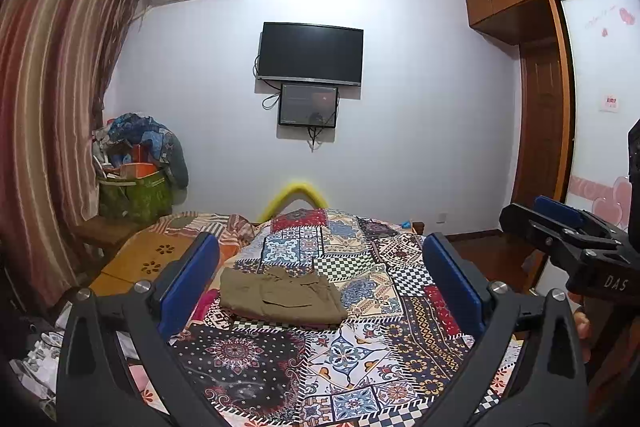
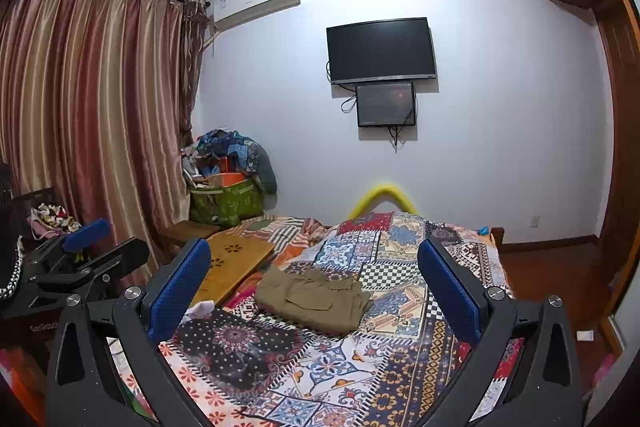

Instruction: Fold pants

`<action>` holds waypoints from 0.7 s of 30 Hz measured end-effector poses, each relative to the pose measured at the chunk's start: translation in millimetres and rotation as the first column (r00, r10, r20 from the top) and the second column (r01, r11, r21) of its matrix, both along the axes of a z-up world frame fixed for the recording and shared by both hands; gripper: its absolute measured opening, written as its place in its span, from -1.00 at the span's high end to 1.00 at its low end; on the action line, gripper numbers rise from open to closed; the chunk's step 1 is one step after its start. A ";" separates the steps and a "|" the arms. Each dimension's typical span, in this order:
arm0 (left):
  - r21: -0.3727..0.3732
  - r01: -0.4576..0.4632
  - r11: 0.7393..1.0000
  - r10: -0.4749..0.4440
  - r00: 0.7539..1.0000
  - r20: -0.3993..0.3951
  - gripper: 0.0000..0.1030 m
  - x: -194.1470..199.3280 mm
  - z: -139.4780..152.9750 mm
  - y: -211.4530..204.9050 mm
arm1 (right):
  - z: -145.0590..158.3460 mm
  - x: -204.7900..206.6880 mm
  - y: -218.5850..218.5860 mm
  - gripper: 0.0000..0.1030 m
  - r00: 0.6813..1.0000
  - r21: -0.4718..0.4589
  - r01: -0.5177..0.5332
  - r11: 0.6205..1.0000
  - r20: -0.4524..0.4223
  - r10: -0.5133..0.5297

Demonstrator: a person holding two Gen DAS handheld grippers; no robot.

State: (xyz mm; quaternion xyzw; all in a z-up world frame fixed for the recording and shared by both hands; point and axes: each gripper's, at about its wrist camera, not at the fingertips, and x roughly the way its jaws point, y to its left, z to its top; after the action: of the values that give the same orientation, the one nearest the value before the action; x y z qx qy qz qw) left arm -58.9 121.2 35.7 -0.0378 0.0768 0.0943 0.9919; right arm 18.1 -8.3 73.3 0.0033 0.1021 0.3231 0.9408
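Olive-brown pants (image 1: 282, 297) lie folded into a compact rectangle on the patchwork bedspread (image 1: 360, 355); they also show in the right wrist view (image 2: 314, 301). My left gripper (image 1: 320, 283) is open and empty, held above the bed short of the pants. My right gripper (image 2: 314, 287) is open and empty too, raised above the bed near the pants. The right gripper shows at the right edge of the left wrist view (image 1: 568, 227). The left gripper shows at the left edge of the right wrist view (image 2: 92, 247).
A yellow wooden lap table (image 2: 232, 263) lies on the bed left of the pants. A pile of clothes and bags (image 2: 228, 183) stands in the corner by striped curtains (image 2: 92, 115). A wardrobe (image 1: 560, 67) is on the right. A TV (image 1: 311, 53) hangs on the far wall.
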 end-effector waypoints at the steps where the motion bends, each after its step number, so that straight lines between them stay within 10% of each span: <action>1: 0.001 0.001 1.000 -0.001 1.000 -0.001 -1.00 0.4 0.1 0.0 | -0.1 -0.4 0.2 -1.00 1.000 0.000 0.000 1.000 0.001 0.000; 21: -0.009 0.008 1.000 -0.008 1.000 -0.004 -1.00 1.6 0.7 -0.4 | 2.2 -0.8 -1.0 -1.00 1.000 0.007 -0.002 1.000 0.007 0.002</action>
State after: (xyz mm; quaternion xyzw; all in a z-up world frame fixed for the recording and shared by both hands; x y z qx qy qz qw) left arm -57.3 120.9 36.5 -0.0420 0.0792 0.0903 0.9919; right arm 17.3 -9.4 75.5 0.0052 0.0978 0.3246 0.9408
